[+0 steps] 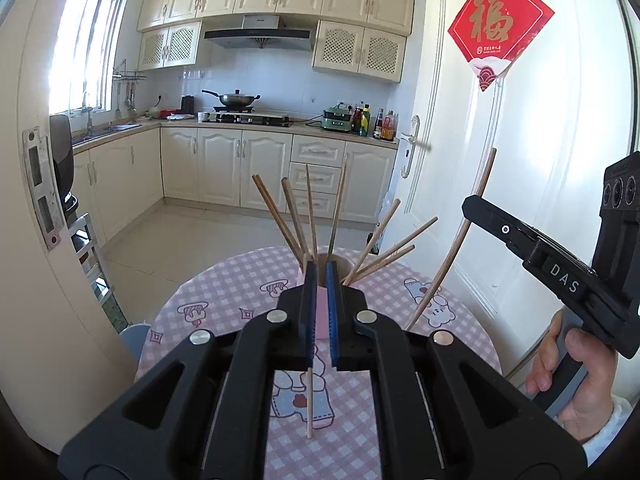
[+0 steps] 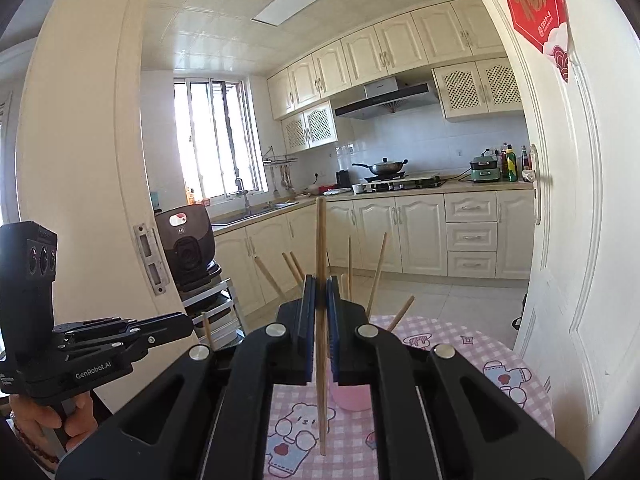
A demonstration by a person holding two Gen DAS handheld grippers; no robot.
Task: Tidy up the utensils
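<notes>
A pink cup stands on the pink checked tablecloth, with several wooden chopsticks fanned out of it. My left gripper is shut on one thin chopstick that runs between its blue pads, just in front of the cup. My right gripper is shut on a chopstick held upright above the table, with the cup just behind and to its right. The right gripper also shows in the left wrist view, holding its curved-looking chopstick.
The round table stands in a doorway, with a white door close on the right and the door frame on the left. A rack with a black appliance stands left of the table. Kitchen cabinets lie beyond.
</notes>
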